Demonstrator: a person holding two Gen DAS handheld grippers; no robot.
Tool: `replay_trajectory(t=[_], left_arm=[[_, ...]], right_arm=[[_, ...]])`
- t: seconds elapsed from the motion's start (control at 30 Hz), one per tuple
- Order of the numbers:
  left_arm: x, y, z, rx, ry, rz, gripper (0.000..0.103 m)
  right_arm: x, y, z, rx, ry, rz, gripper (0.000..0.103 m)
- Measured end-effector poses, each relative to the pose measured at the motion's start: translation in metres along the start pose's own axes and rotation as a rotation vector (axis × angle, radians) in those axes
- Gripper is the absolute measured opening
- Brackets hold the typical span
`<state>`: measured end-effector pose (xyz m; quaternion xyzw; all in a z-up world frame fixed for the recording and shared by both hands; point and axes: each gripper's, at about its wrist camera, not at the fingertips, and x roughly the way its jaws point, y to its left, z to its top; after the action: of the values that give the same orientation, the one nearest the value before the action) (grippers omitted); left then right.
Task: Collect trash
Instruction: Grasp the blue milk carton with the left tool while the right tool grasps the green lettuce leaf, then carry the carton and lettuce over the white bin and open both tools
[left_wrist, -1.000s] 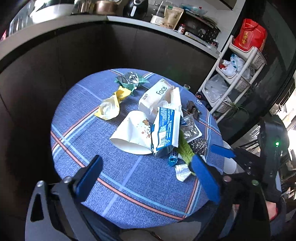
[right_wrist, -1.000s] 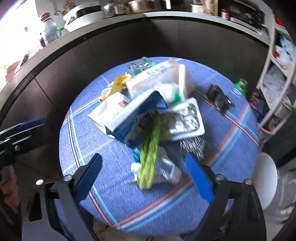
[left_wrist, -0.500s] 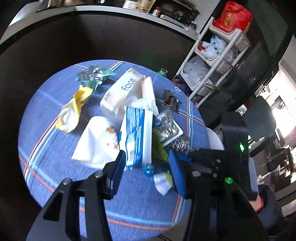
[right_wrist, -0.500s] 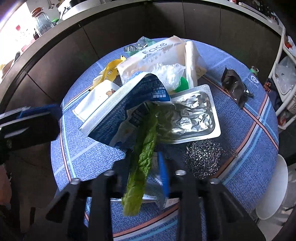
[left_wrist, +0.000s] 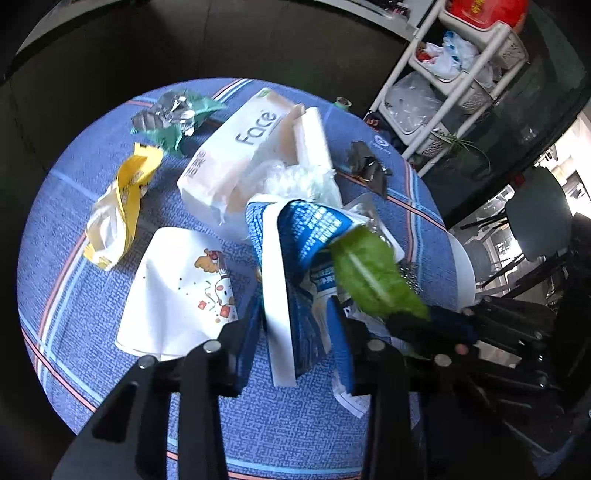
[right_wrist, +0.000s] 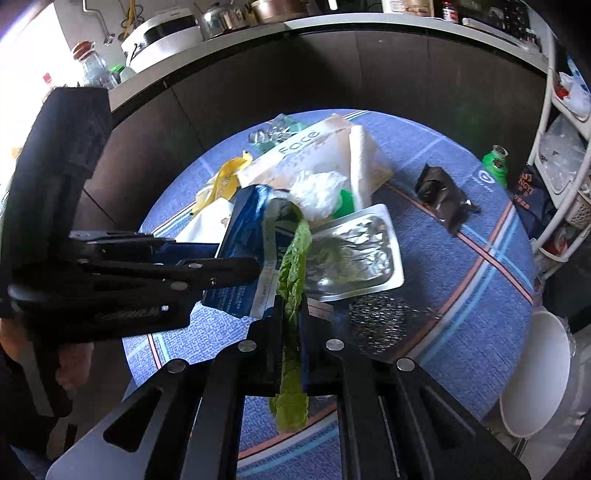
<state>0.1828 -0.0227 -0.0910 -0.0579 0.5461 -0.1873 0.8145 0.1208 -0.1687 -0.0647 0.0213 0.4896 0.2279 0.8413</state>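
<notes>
Trash lies heaped on a round table with a blue checked cloth (left_wrist: 277, 424). My left gripper (left_wrist: 295, 328) points steeply down and its jaws are closing round a blue-and-white pack (left_wrist: 306, 229). The pack fills the gap and both pads touch it. In the right wrist view the left gripper (right_wrist: 236, 266) comes in from the left onto the pack (right_wrist: 240, 229). My right gripper (right_wrist: 291, 314) is shut on a long green lettuce leaf (right_wrist: 293, 258), which hangs out below the fingers. The leaf (left_wrist: 369, 273) also shows in the left wrist view, just right of the pack.
A white "face" tissue pack (left_wrist: 236, 155), a white paper bag (left_wrist: 177, 295), a yellow wrapper (left_wrist: 122, 199) and a green-silver wrapper (left_wrist: 173, 114) lie behind and left. A foil tray (right_wrist: 354, 251), steel scourer (right_wrist: 380, 317) and black wrapper (right_wrist: 439, 192) lie right. A shelf rack (left_wrist: 454, 66) stands beyond.
The left gripper has come down and in over the blue pack, and its jaws have narrowed round it. The right gripper has shut on the lettuce leaf.
</notes>
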Motion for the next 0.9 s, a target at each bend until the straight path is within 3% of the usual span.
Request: replay_trajectory(t=[0.03,0.1,0.2,0.43,0.57,0.73,0.9], left_arm=[[0.002,0.001,0.001,-0.009,0.004,-0.007,0.030],[0.006,0.002,0.001,-0.022,0.019,-0.026,0.011],[0.002,0.001,-0.001,-0.042,0.016,-0.033,0.007],[-0.061,-0.041,0.001,0.056,-0.128,-0.032,0.006],[-0.079,-0.076,0.008,0.109,-0.161,-0.071,0.006],[-0.064,-0.133,0.021,0.183,-0.148,-0.122,0.006],[-0.026,-0.198,0.024,0.253,-0.090,-0.198,0.006]], right_arm=[[-0.002,-0.002,-0.001,0.006,-0.002,0.001,0.006],[-0.006,-0.003,-0.004,0.009,-0.010,0.000,0.006],[-0.017,-0.004,-0.007,0.021,-0.034,0.004,0.006],[-0.062,-0.016,-0.009,0.078,-0.160,0.024,0.006],[-0.094,-0.034,-0.018,0.120,-0.232,0.005,0.006],[-0.126,-0.091,-0.040,0.233,-0.284,-0.077,0.006],[-0.132,-0.156,-0.071,0.365,-0.286,-0.174,0.006]])
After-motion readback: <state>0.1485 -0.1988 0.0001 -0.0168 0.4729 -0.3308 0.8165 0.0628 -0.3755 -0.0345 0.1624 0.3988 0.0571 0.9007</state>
